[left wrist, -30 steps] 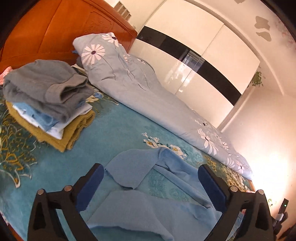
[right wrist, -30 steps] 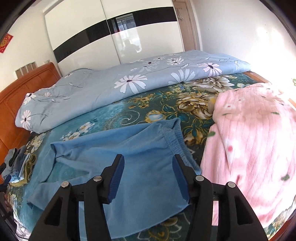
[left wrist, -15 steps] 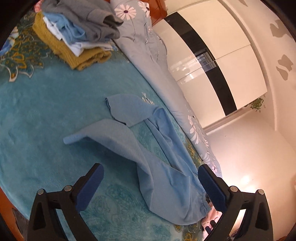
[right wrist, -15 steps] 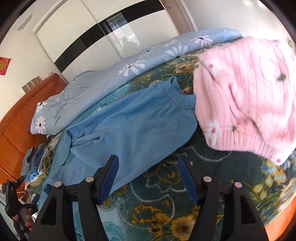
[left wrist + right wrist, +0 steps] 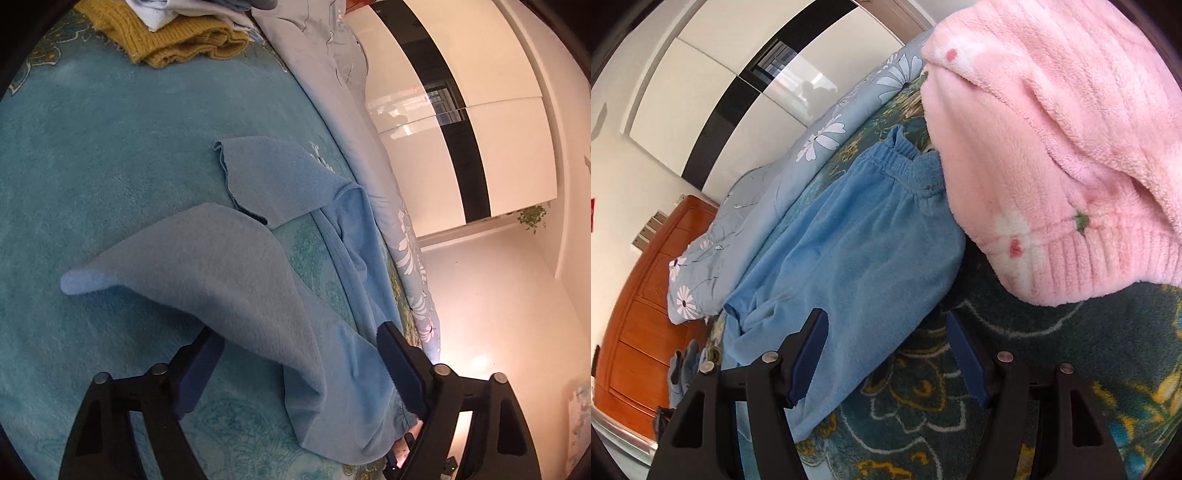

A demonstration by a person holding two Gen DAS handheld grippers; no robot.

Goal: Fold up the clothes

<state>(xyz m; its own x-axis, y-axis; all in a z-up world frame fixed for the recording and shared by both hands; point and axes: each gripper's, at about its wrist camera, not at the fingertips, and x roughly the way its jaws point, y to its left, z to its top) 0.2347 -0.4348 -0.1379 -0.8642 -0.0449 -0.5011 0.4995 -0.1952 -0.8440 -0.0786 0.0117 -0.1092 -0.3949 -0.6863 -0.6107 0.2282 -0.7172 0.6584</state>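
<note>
Room: bedroom; teal floral bedspread (image 5: pixel 92 155), glossy white wardrobe (image 5: pixel 509 147) with a black band behind.
Trousers: blue fleece trousers (image 5: pixel 857 251) lie flat on the bedspread, legs splayed and unfolded.
Long axis: runs from the elastic waistband (image 5: pixel 905 158), beside the pink fleece (image 5: pixel 1052 166), down to the leg ends (image 5: pixel 236 166) near the folded stack (image 5: pixel 177 40).
Left gripper (image 5: pixel 299 369): jaws wide apart, straddling the nearer leg, nothing clamped; nearer arm for the legs.
Right gripper (image 5: pixel 886 350): released, jaws apart over the hip edge; nearer the waistband.
Writing: none readable.
</note>
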